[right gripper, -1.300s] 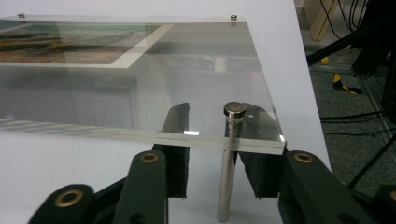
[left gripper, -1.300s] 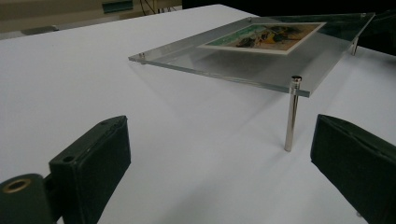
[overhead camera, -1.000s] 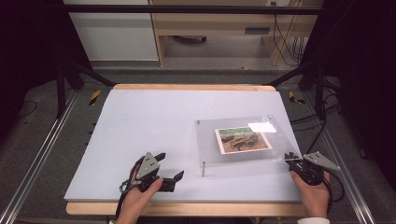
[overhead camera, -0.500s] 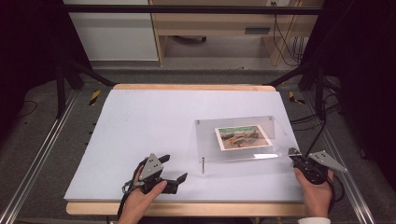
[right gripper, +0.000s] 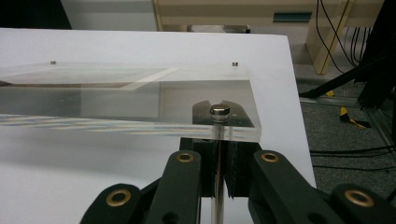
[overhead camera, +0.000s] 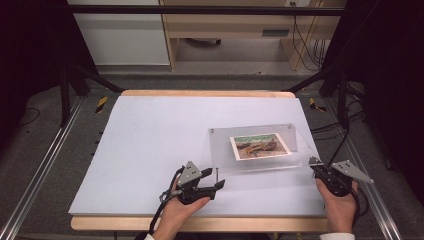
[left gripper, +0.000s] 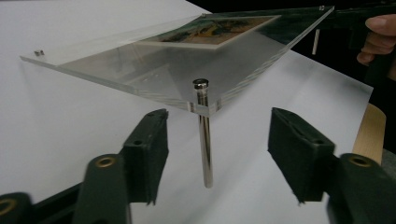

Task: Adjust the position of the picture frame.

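A clear acrylic photo frame (overhead camera: 255,148) sits tilted on the white table (overhead camera: 150,145). The right gripper (overhead camera: 320,173) is clamped on 1 thin metal standoff leg (right gripper: 217,186). The left gripper (overhead camera: 218,183), jaws just closing, brackets the other leg (left gripper: 204,135) without touching. Gripping remains.
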Demonstrator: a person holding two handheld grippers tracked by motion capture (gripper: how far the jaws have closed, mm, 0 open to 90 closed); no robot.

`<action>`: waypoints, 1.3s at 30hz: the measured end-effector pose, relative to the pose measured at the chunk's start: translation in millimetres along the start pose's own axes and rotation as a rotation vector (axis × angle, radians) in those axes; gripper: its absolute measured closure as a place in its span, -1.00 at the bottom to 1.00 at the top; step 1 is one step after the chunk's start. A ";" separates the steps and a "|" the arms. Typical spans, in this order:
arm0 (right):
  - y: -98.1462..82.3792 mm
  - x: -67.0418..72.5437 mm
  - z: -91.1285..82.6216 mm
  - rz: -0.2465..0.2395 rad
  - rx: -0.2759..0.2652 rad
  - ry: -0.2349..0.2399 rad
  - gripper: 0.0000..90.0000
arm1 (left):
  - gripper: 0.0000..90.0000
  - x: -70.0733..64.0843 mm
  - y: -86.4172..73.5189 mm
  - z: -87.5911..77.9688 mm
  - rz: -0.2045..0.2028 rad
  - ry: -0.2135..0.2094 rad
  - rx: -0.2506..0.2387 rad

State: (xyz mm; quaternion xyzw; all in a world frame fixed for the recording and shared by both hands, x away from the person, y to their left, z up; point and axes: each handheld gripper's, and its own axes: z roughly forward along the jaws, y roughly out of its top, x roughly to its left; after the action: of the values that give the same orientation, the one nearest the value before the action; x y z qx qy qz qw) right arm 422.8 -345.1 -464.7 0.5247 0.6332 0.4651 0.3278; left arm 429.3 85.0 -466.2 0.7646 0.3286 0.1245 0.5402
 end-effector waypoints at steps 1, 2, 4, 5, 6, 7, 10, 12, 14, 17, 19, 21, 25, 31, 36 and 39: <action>0.0 0.0 0.0 0.000 0.000 0.000 0.88 | 0.01 0.0 0.0 0.0 0.000 0.000 0.000; -0.1 -0.5 0.1 -0.001 0.000 0.001 0.88 | 0.01 1.1 -0.9 2.0 -0.011 0.004 0.011; -0.4 -0.7 0.0 0.006 0.003 0.005 0.88 | 0.18 2.8 -2.9 4.0 -0.031 0.009 0.010; -0.4 -0.9 0.2 0.004 0.003 0.004 0.88 | 0.27 4.2 -4.0 4.7 -0.045 0.005 0.002; -0.5 -0.9 0.2 0.005 0.003 0.005 0.88 | 0.43 5.4 -4.5 5.7 -0.058 0.006 -0.011; -0.5 -0.9 0.2 0.005 0.003 0.005 0.88 | 0.47 5.4 -4.5 5.7 -0.058 0.006 -0.011; -0.4 -0.8 0.2 0.004 0.003 0.003 0.88 | 0.59 5.3 -4.9 9.0 -0.068 -0.003 -0.036; -0.5 -0.7 0.1 0.009 0.004 0.004 0.88 | 0.67 5.4 -4.8 10.0 -0.070 -0.005 -0.054; -0.7 -1.0 0.2 0.009 0.005 0.006 0.88 | 0.71 5.8 -4.4 10.7 -0.078 -0.005 -0.074; -1.0 -1.0 0.3 0.012 0.006 0.006 0.88 | 0.77 6.3 -3.7 10.6 -0.087 -0.005 -0.090; -0.9 -1.1 0.3 0.013 0.003 0.008 0.88 | 0.82 7.0 -3.1 10.1 -0.094 -0.009 -0.104; -0.8 -1.0 0.3 0.013 0.002 0.007 0.88 | 0.86 5.9 -3.0 9.8 -0.090 -0.009 -0.109; -1.1 -1.3 0.2 0.012 0.004 0.009 0.88 | 0.87 6.4 -2.9 9.4 -0.103 -0.013 -0.112; -1.4 -1.9 0.6 0.018 0.003 0.022 0.84 | 0.87 6.8 -2.8 9.1 -0.103 -0.016 -0.105; -0.1 0.1 1.2 0.006 0.009 0.022 0.79 | 0.87 6.2 -1.8 8.5 -0.096 -0.009 -0.099; 0.1 -0.2 1.5 -0.006 0.005 0.011 0.83 | 0.87 6.3 -1.3 8.2 -0.095 -0.008 -0.096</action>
State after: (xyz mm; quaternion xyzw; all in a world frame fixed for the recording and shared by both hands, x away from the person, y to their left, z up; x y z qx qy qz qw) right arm 424.2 -344.9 -465.2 0.5210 0.6377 0.4654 0.3246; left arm 438.0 83.1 -471.6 0.7220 0.3560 0.1113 0.5828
